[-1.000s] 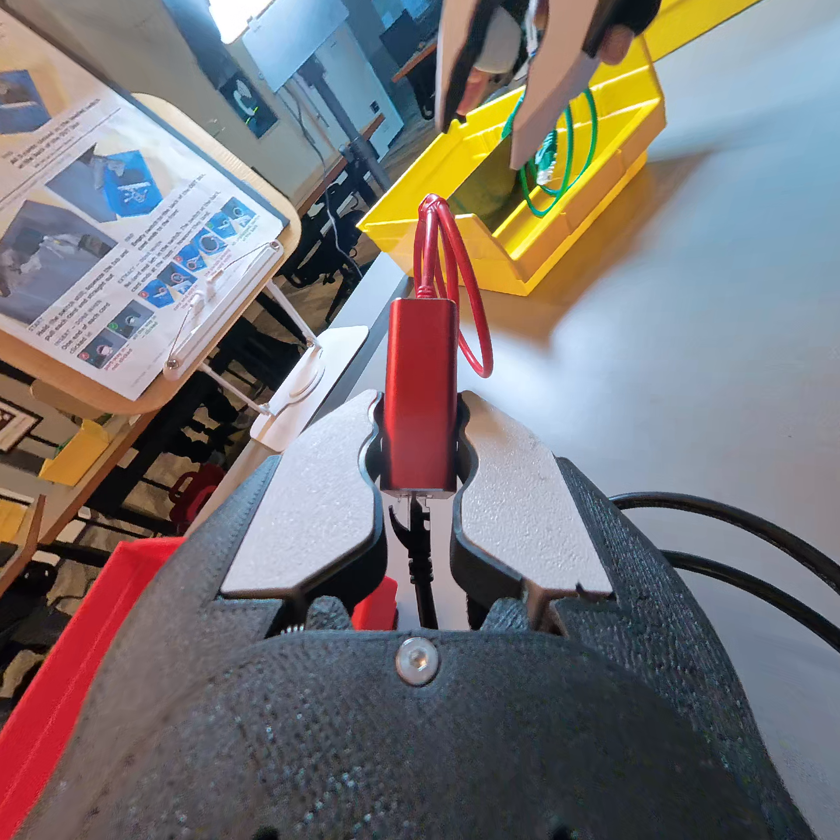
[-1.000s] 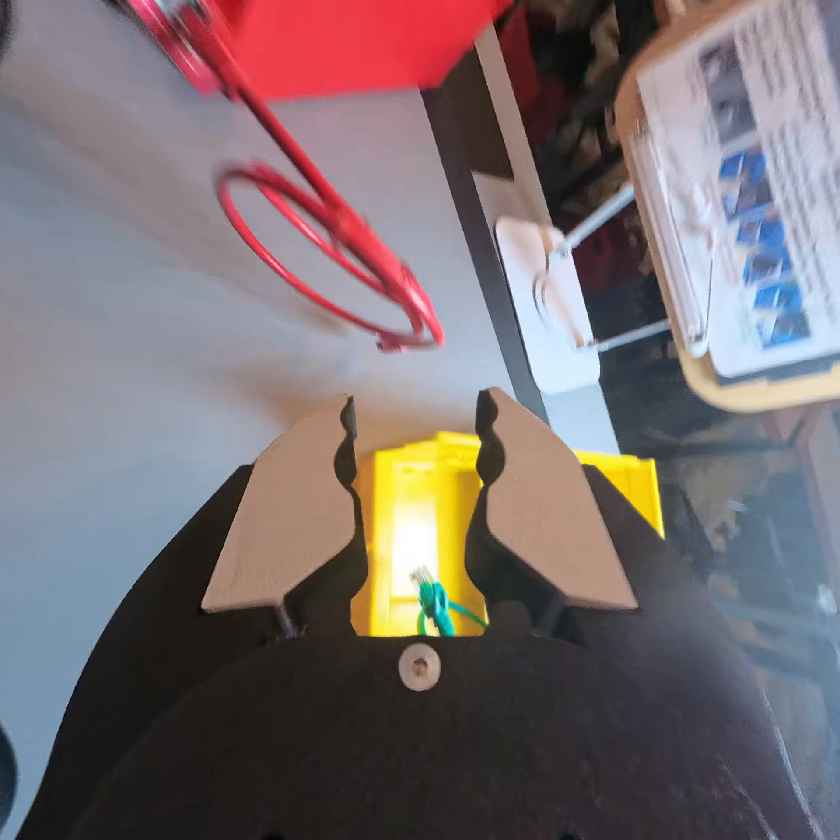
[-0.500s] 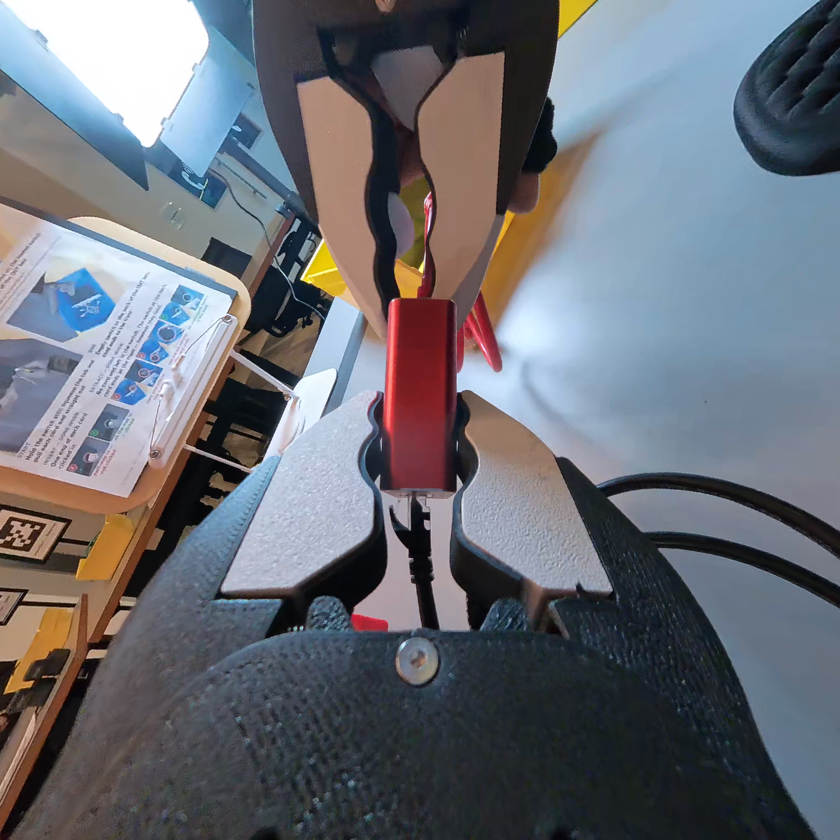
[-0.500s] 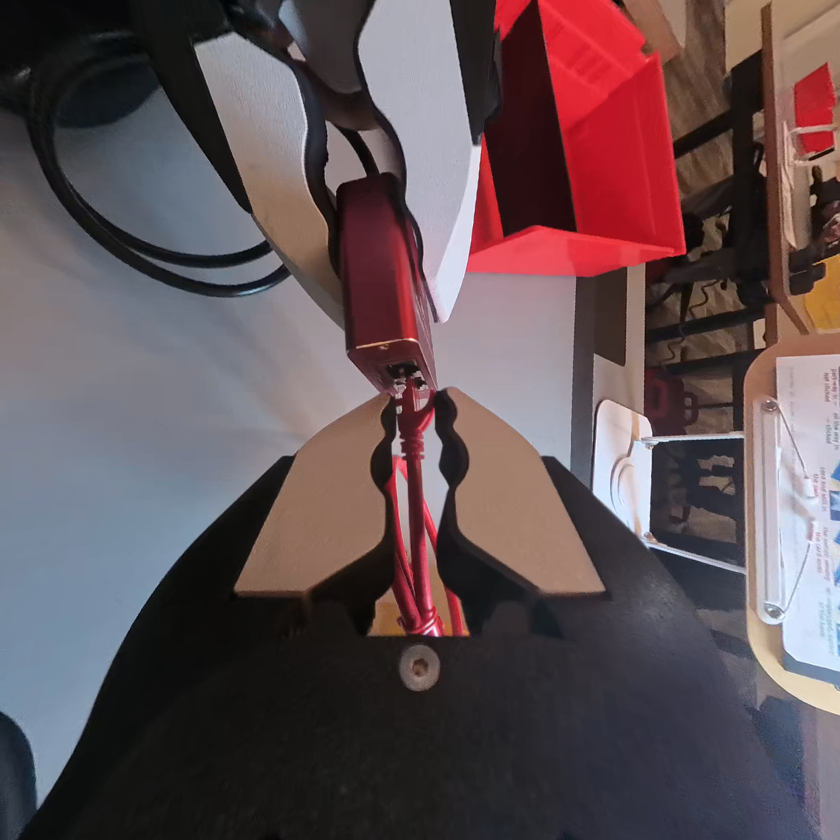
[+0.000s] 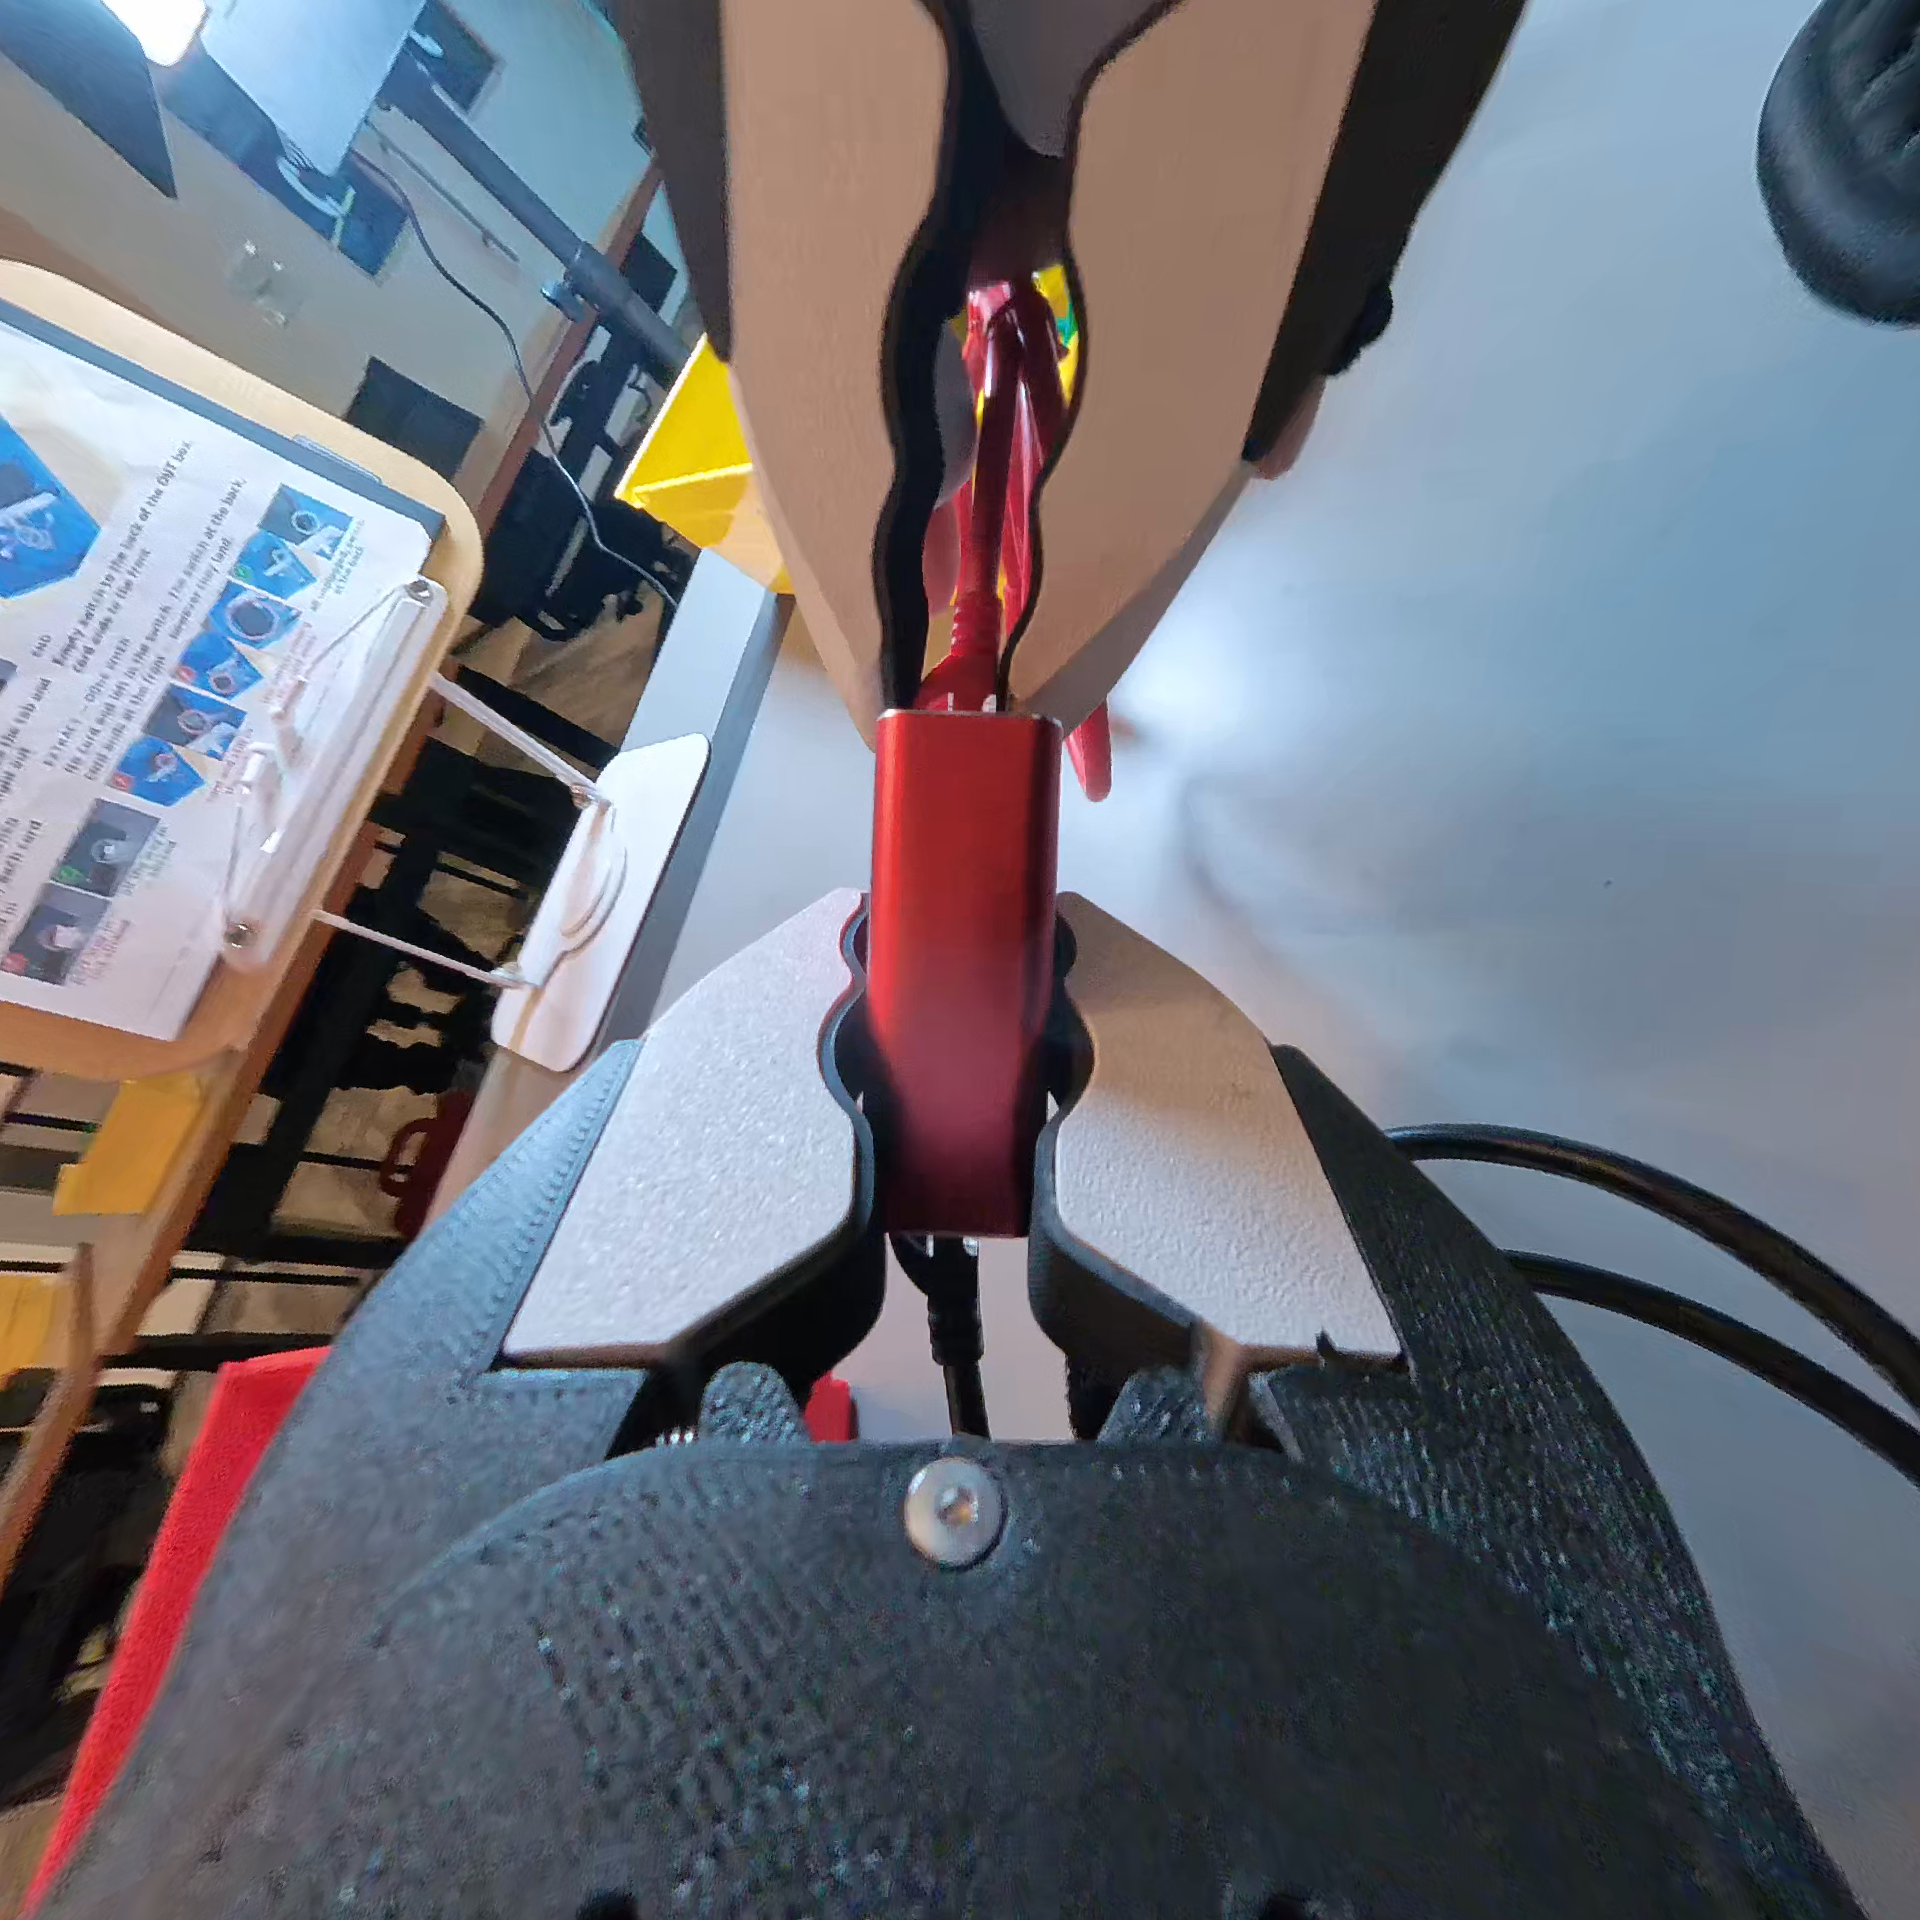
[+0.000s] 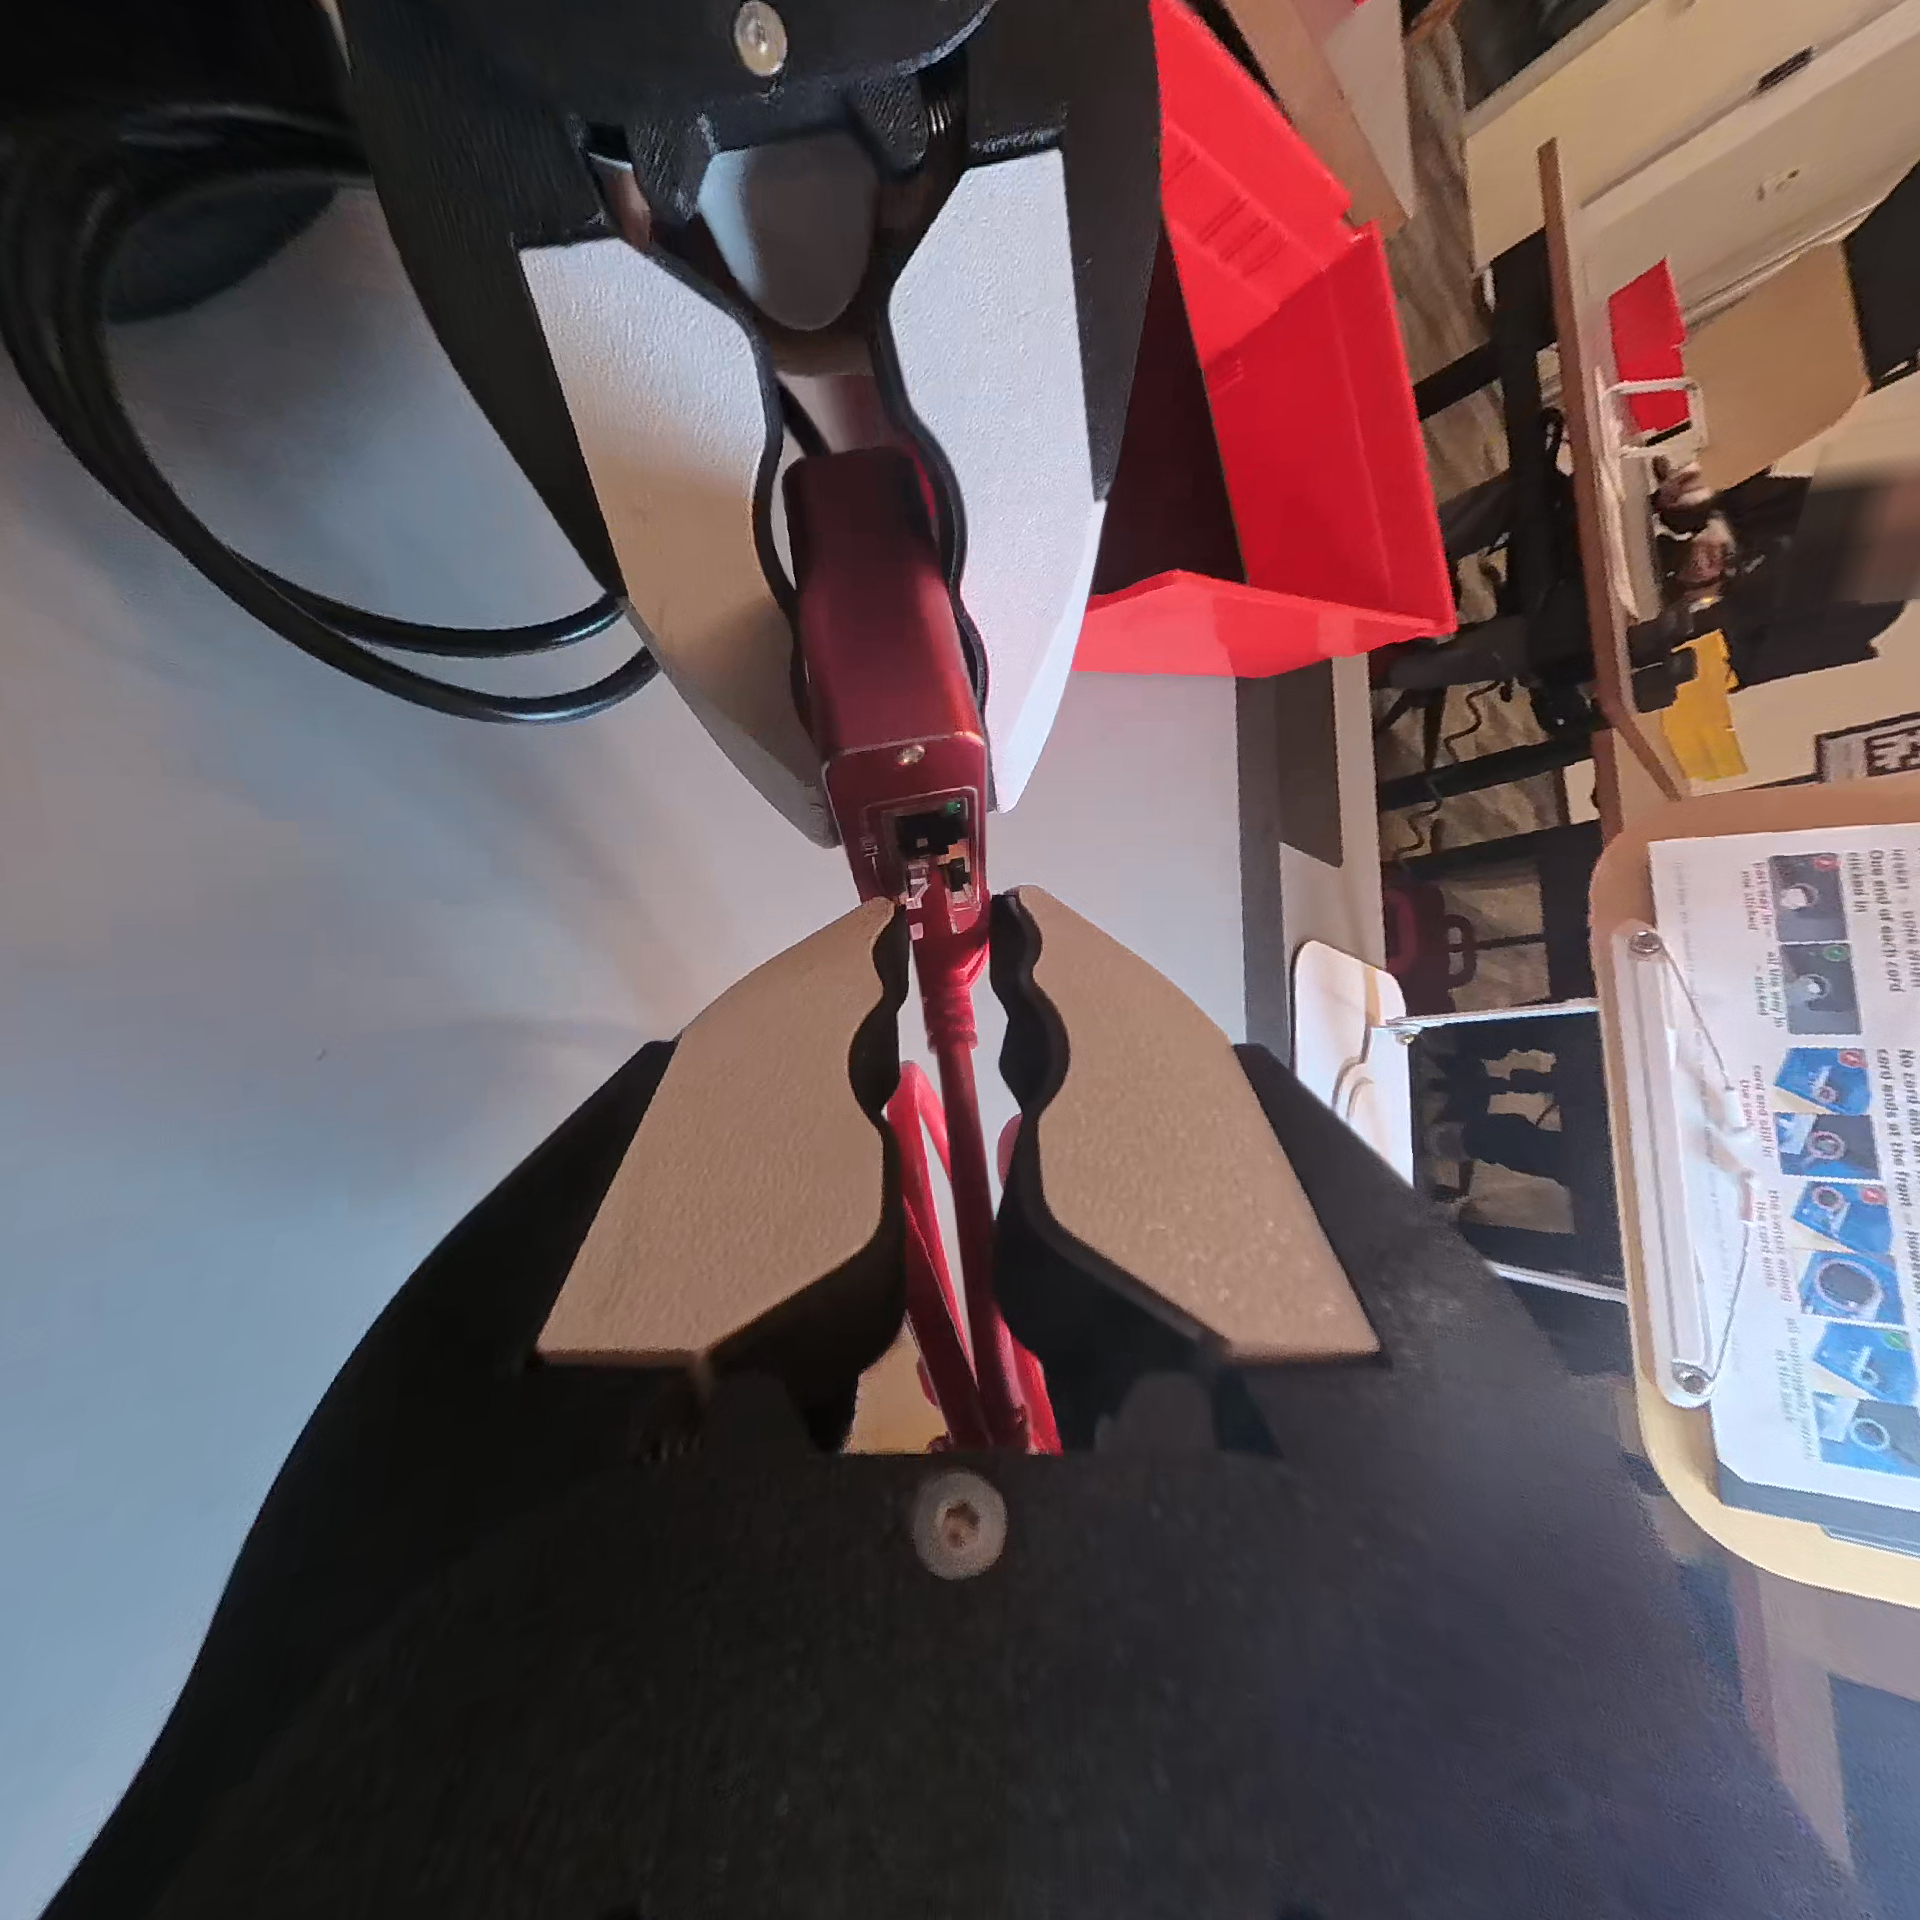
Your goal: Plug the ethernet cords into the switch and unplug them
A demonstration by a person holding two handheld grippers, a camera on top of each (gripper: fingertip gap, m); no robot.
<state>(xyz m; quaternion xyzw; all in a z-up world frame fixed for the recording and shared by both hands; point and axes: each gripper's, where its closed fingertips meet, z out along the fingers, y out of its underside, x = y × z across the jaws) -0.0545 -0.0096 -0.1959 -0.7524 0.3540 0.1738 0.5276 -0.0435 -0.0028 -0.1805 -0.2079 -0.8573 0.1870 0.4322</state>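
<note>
Above the table, the left hand-held gripper squeezes the red switch while the right hand-held gripper pinches the red cord's plug at the port, so I think it must pull straight out next.

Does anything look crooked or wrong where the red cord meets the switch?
Nothing stands out. The red ethernet cord runs straight into the small red metal switch, which the left gripper holds squarely; the right gripper brackets the plug.

You're in a lab or workshop: a grey bench with red and yellow parts bins at its edge, an illustrated instruction sheet clipped on a stand, and cluttered desks beyond.
</note>
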